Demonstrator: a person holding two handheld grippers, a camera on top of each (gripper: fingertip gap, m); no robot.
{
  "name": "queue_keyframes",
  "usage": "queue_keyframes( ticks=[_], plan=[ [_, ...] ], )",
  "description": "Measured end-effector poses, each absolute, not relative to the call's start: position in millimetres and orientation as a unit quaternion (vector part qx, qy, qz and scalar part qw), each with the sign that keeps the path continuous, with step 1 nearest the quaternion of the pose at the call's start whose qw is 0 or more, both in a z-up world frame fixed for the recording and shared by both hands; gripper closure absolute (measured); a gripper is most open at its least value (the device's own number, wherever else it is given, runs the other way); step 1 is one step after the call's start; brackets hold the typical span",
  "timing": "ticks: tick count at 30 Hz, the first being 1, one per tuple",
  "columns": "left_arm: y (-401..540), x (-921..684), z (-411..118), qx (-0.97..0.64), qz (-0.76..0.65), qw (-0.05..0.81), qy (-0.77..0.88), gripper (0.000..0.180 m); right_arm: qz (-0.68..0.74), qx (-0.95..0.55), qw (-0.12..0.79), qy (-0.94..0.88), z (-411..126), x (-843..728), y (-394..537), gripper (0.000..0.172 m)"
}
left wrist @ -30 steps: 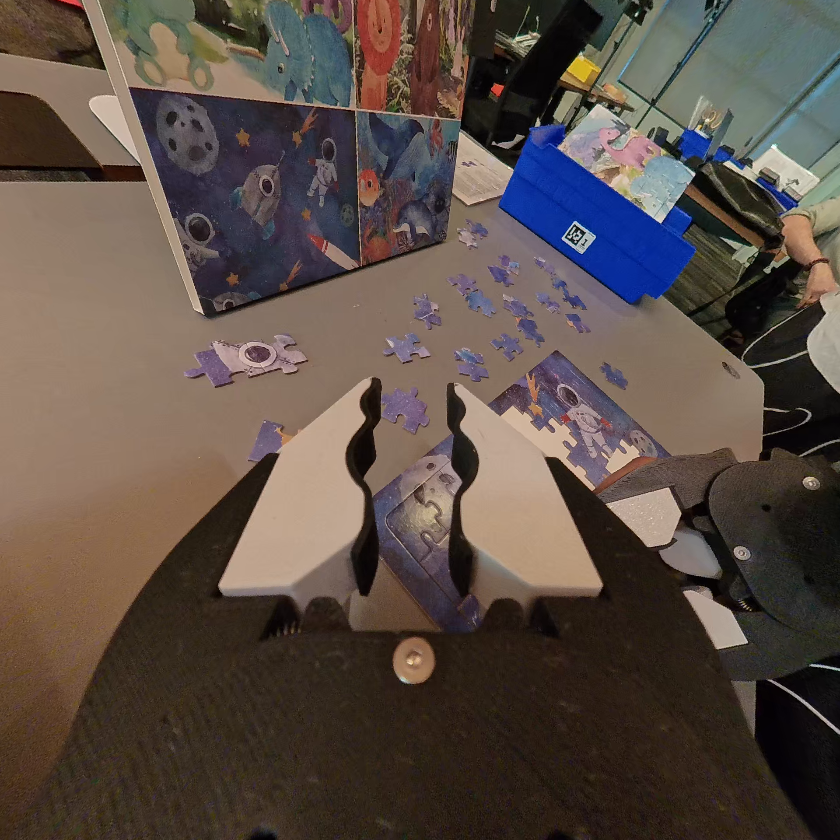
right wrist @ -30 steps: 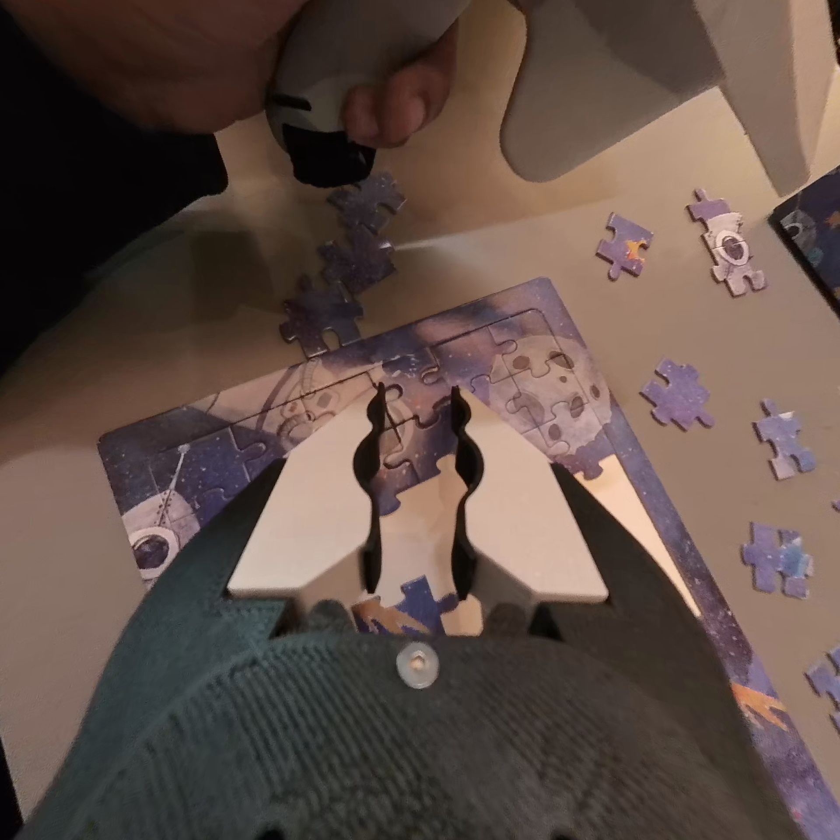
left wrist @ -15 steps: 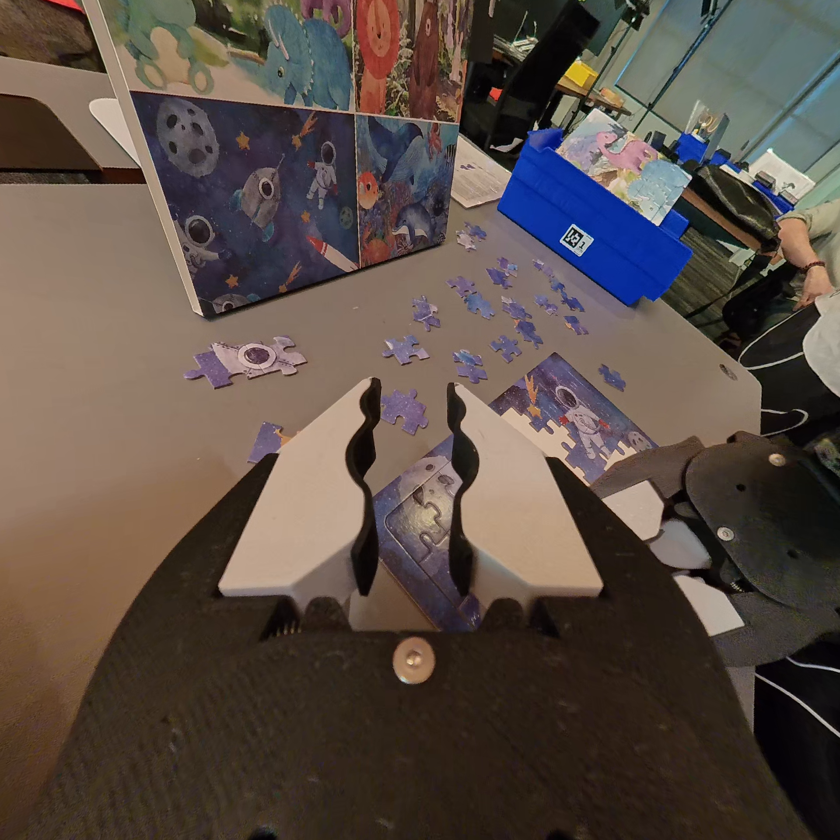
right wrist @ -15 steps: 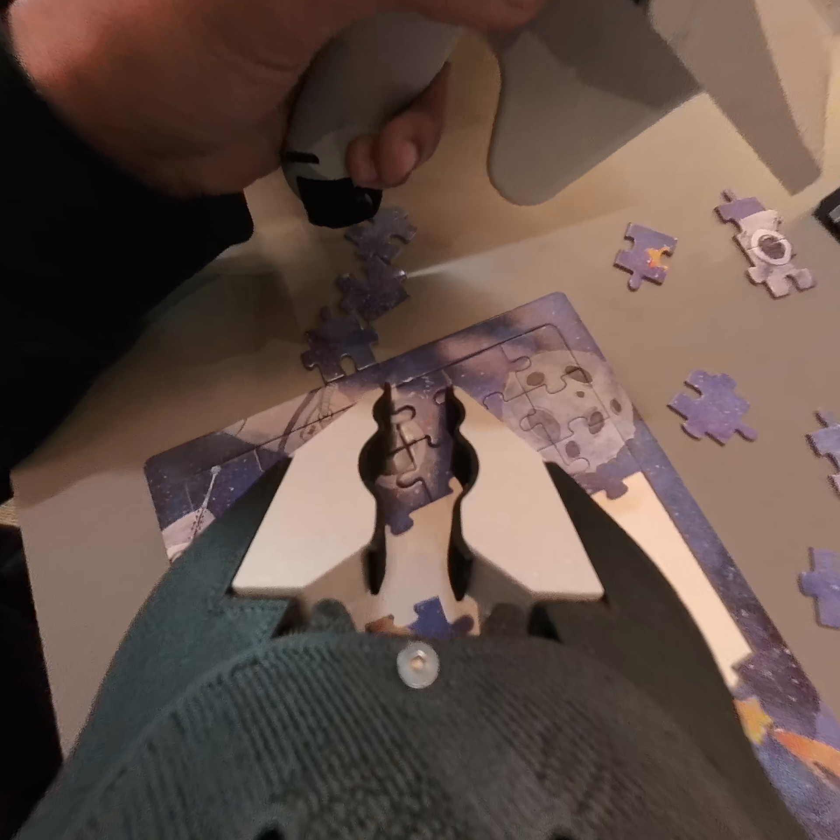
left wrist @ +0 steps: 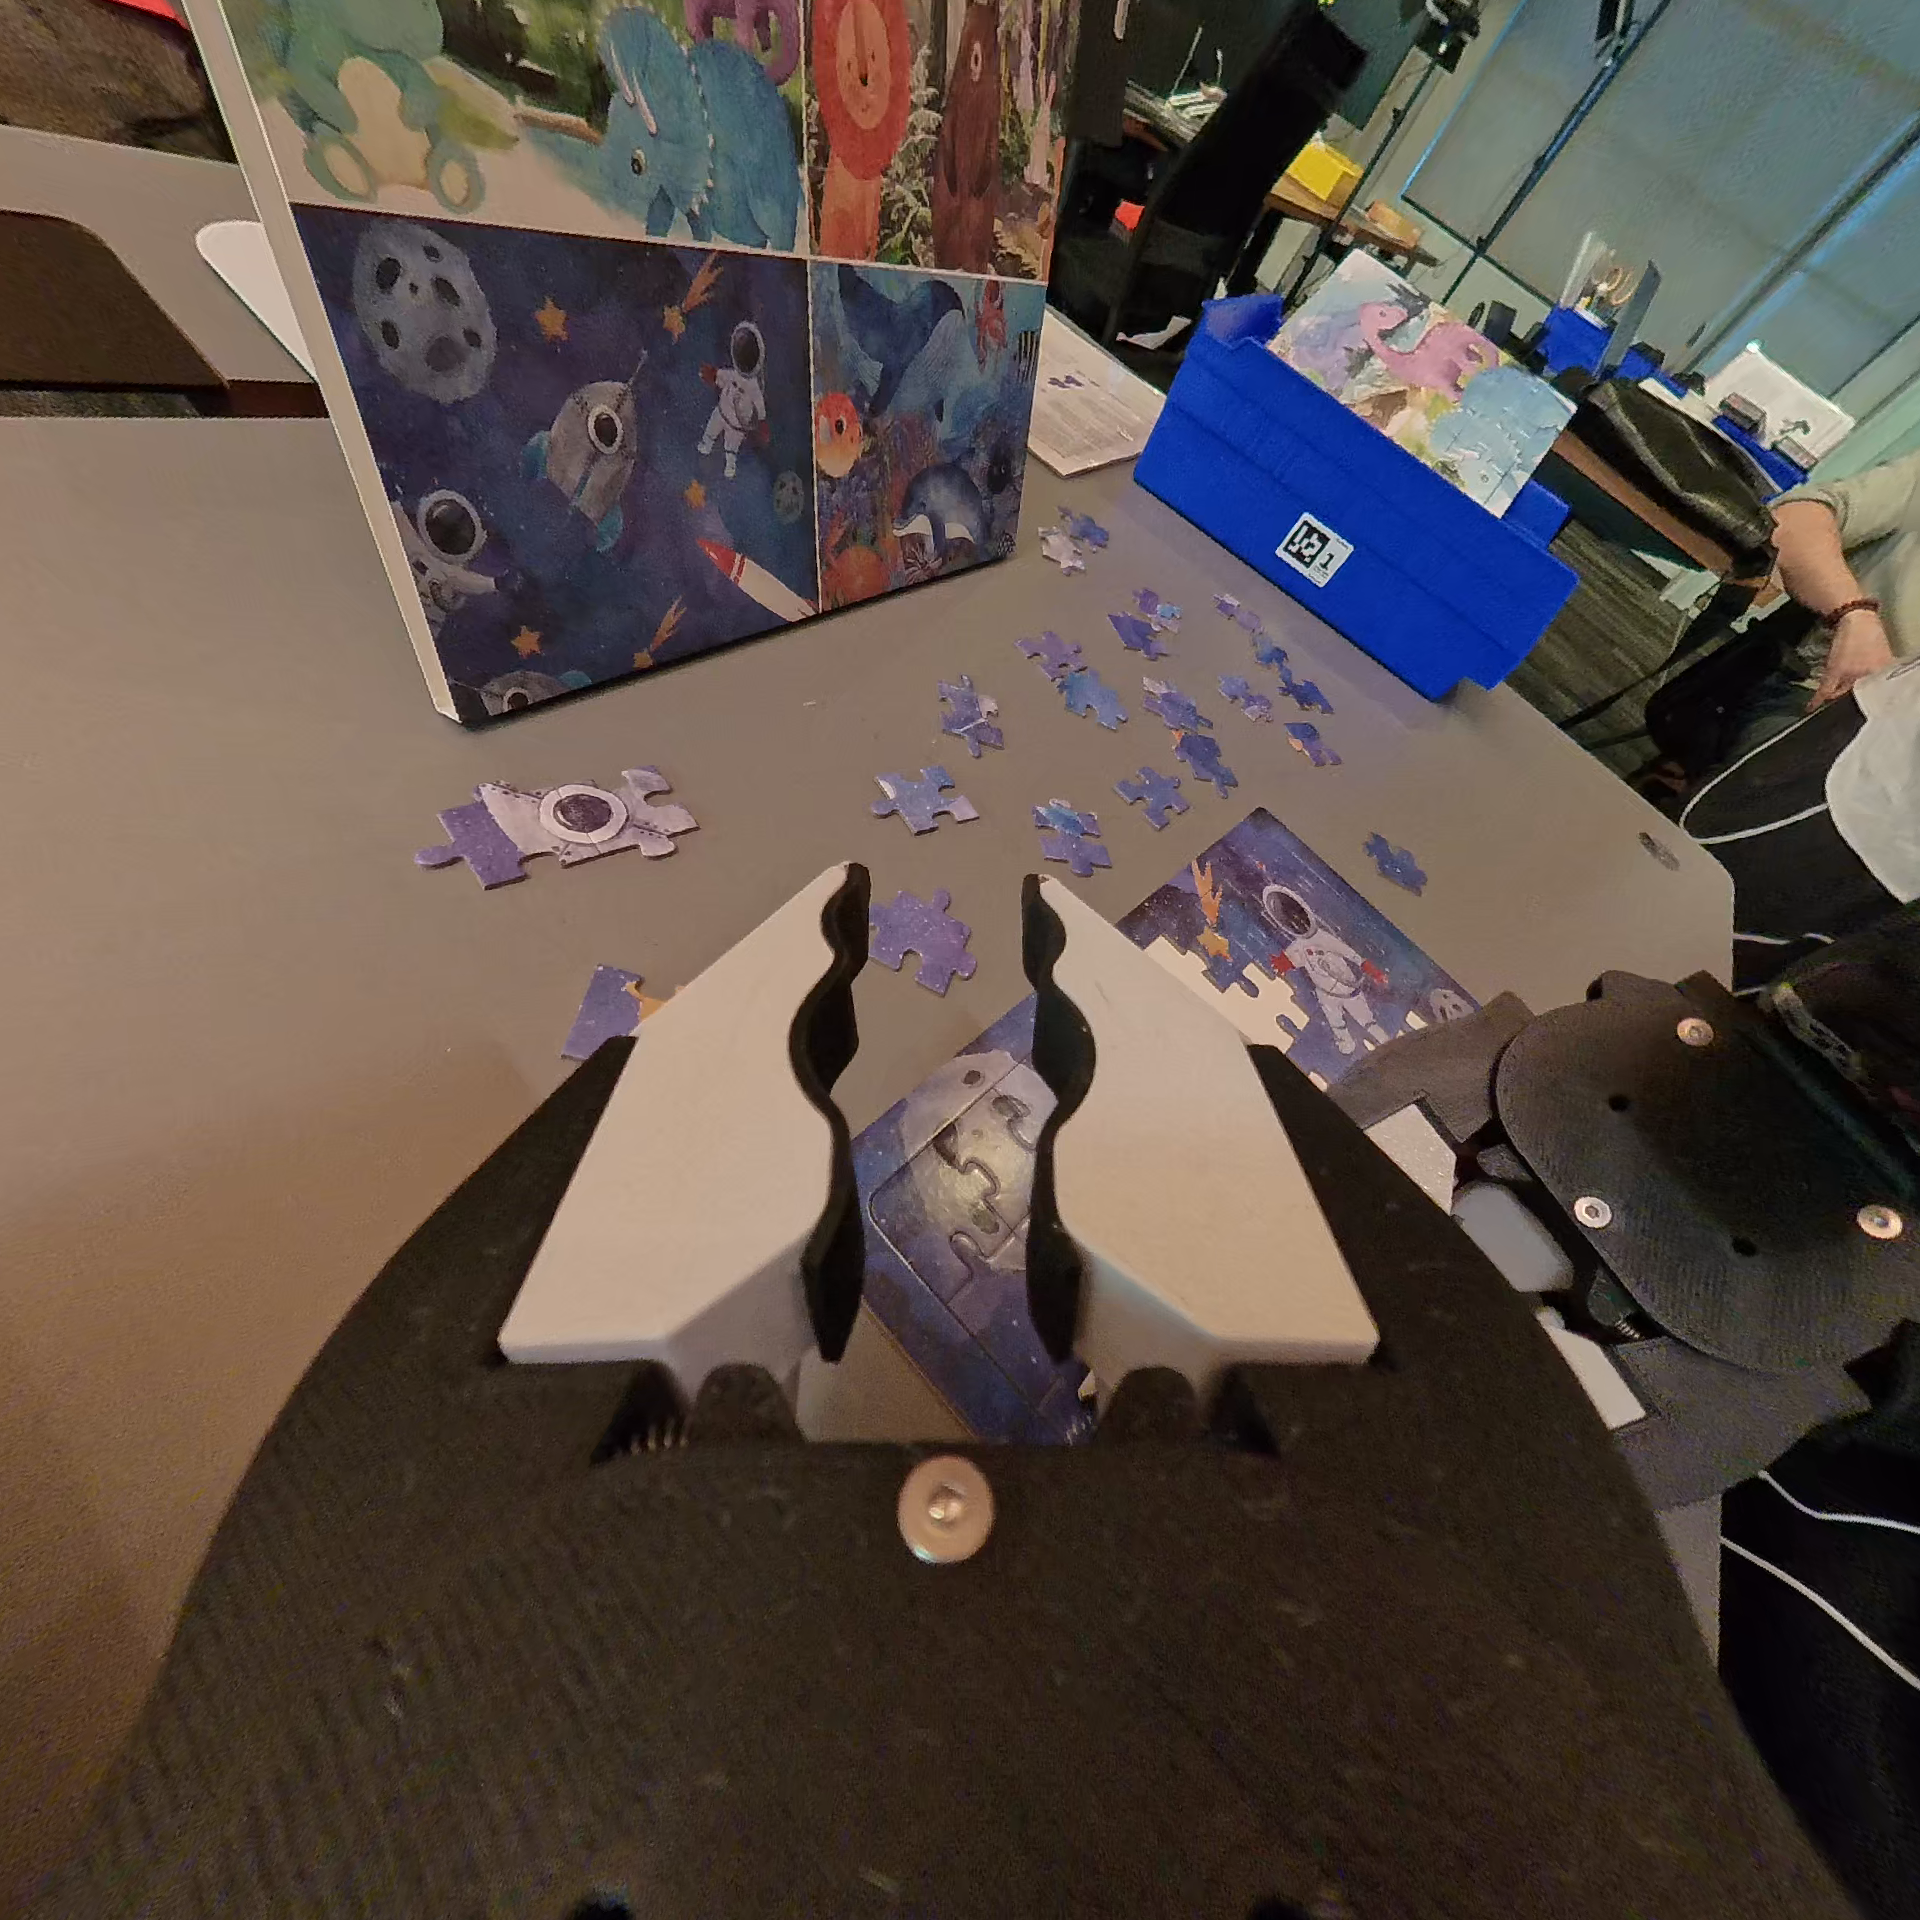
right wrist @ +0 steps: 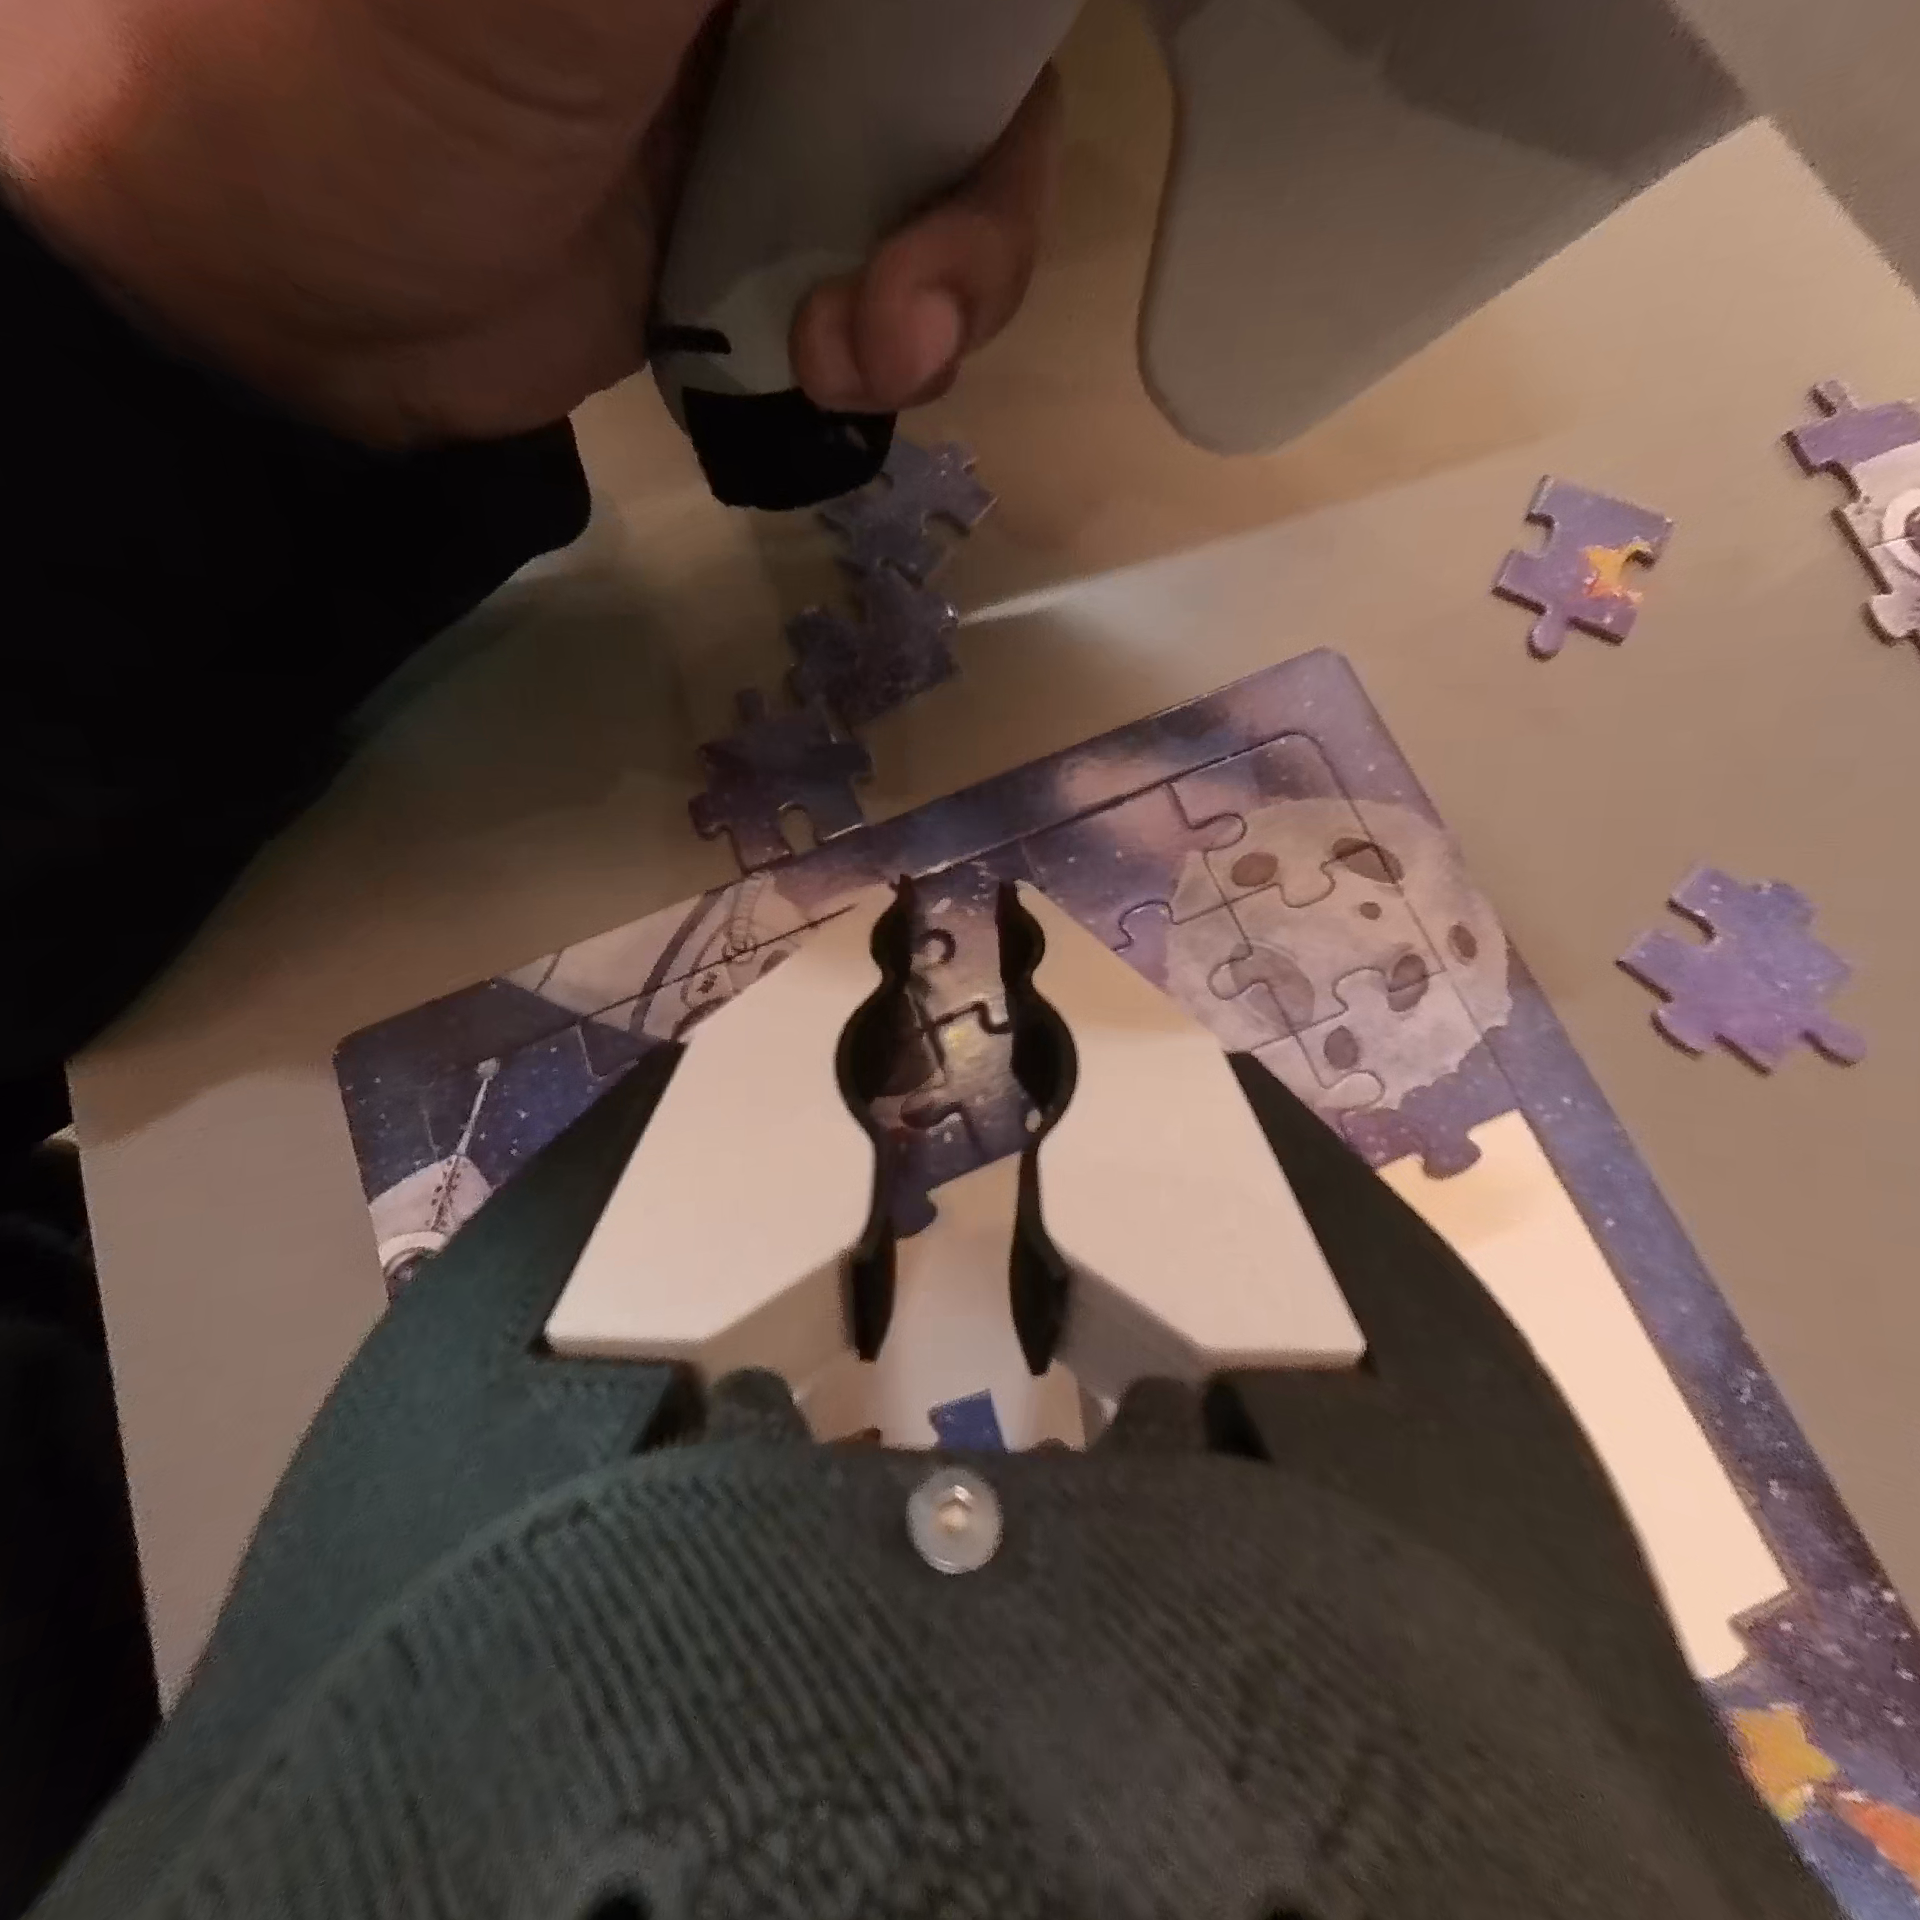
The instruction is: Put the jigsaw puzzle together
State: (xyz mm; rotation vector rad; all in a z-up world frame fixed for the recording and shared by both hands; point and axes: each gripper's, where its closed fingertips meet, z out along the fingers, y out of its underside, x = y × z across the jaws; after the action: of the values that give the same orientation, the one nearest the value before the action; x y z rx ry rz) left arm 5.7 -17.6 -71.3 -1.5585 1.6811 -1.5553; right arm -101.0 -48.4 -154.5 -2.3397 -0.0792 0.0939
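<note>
We hold the left gripper [left wrist: 943, 894] spread and bare above the grey table [left wrist: 208, 987], a loose purple puzzle piece [left wrist: 923, 940] just beyond its tips. The right gripper [right wrist: 951, 896], jaws narrowed but apart and pinching nothing, hovers over the puzzle tray [right wrist: 1621, 1195] beside its assembled moon [right wrist: 1340, 935].

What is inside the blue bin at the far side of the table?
A pastel dinosaur puzzle board leans out of the blue bin. The bin's wall hides whatever lies beneath it.
</note>
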Motion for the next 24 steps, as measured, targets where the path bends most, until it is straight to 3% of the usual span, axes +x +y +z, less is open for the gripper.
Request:
queue_keyframes(
  ticks=[6, 10, 24],
  plan=[
    [-17.4, 5.7, -71.5, -0.553, -0.552, 0.185, 0.596, 0.153, 0.047, -0.927, 0.368, -0.059, -154.5, -101.0, -49.9, 0.159],
    [-16.8, 5.4, -70.9, -0.553, -0.553, 0.185, 0.595, 0.153, 0.052, -0.921, 0.385, -0.032, -142.8, -89.9, -51.5, 0.172],
    [-17.4, 5.9, -72.8, -0.555, -0.55, 0.183, 0.597, 0.153, 0.04, -0.93, 0.363, -0.046, -154.6, -89.6, -59.8, 0.172]
  ],
)
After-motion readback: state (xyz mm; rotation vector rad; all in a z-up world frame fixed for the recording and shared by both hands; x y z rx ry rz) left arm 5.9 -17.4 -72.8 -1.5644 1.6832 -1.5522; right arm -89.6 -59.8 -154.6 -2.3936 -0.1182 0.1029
